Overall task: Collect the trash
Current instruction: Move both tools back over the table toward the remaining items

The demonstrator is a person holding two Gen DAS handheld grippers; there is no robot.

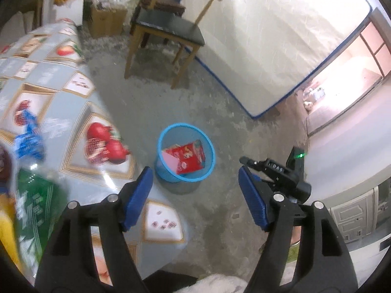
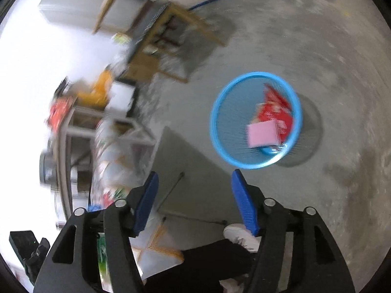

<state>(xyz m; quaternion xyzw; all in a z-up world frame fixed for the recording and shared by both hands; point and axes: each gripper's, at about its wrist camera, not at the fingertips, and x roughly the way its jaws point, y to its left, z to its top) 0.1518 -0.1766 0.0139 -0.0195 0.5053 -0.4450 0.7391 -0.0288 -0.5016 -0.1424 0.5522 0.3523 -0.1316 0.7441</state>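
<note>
Blue mesh bin [image 1: 186, 152] on the floor already holds a red packet [image 1: 189, 158]. Left claw [image 1: 195, 195] and right claw [image 2: 195, 200] both spread, empty. Blue wrapper [image 1: 28, 139] on the table's [image 1: 73, 127] left looks light, crinkly; pinch its bunched middle

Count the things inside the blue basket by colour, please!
Red: 1, a snack packet
Pink: 1, a flat card or paper
Total: 2 in the blue basket, as far as the blur shows.
</note>
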